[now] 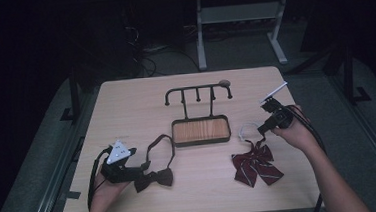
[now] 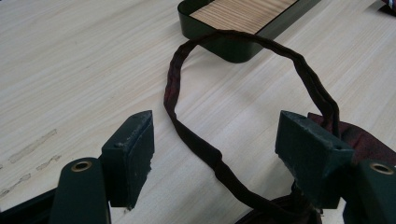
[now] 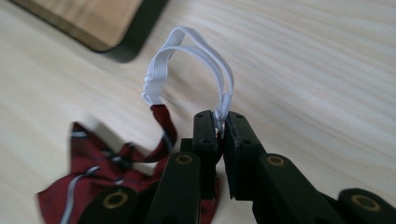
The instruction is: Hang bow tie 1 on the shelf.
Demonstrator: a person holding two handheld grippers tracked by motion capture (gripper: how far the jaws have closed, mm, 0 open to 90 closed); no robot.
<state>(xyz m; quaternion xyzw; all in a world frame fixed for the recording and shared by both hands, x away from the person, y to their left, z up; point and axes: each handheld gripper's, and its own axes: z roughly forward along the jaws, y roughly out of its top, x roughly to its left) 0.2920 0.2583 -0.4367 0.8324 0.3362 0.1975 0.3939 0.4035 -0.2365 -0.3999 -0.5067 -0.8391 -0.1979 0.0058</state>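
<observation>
High view: a wooden table (image 1: 125, 95) carries a hook stand with a wood-lined tray base (image 1: 200, 130) at its centre, its row of hooks (image 1: 197, 91) towards the far edge. The right gripper (image 1: 266, 126) sits near the right edge, tilted down over a white elastic loop (image 1: 247, 128) whose striped red bow tie (image 1: 254, 165) lies on the surface towards the near edge. The left gripper (image 1: 141, 167) rests near the near-left corner, just beside a dark bow tie (image 1: 155, 179) whose strap loop (image 1: 159, 144) lies flat, reaching towards the tray.

Judgement: the elastic is pinched at its top so the loop hangs open, which would suit slipping it over a hook; the stand's central position puts it within reach of both hands.

Right gripper view settles what the overhead picture leaves unclear: the right gripper (image 3: 220, 125) has its jaws clamped tight on the white elastic loop (image 3: 187, 51), which stands upright and clear of the surface, while the striped red bow tie (image 3: 102, 172) trails below, blurred.

Left gripper view supplies the other state: the left gripper (image 2: 219, 135) stands wide and holds nothing, the strap loop (image 2: 196, 140) running on the surface between its jaws, with one pad (image 2: 310, 149) just beside the dark bow tie (image 2: 359, 140). Contact there cannot be confirmed.
</observation>
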